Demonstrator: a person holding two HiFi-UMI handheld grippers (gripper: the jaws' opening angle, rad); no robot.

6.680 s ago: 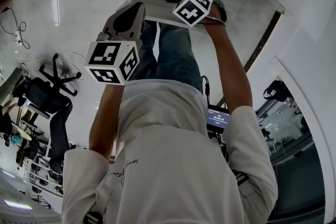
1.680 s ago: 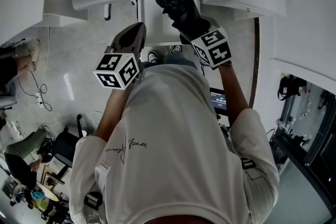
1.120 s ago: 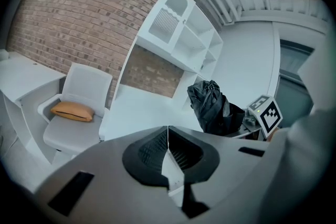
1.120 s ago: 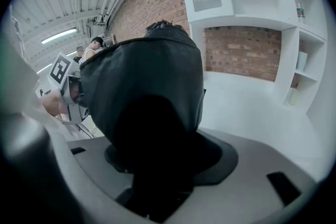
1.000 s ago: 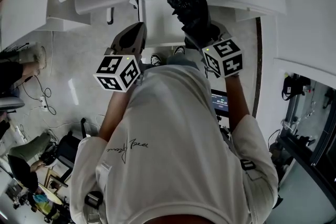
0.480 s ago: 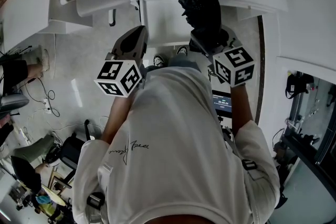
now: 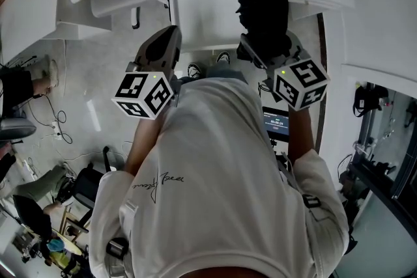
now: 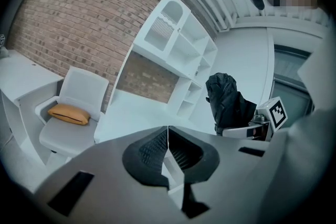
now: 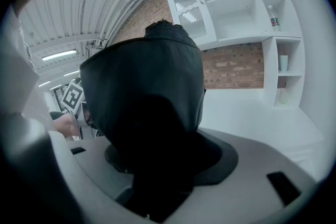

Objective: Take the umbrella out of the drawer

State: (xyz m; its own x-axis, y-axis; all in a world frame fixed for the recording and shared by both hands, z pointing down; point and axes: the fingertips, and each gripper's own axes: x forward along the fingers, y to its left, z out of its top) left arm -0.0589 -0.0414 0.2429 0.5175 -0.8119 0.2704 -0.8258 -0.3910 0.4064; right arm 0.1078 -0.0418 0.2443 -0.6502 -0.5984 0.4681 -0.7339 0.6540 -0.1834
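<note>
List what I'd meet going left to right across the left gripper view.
The orange cushion → left gripper, jaws shut → umbrella → marker cube.

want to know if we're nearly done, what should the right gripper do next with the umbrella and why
Probably lower the umbrella onto the white counter ahead. The right gripper is shut on it and holds it raised in front of that counter, while the left gripper is shut and empty.
</note>
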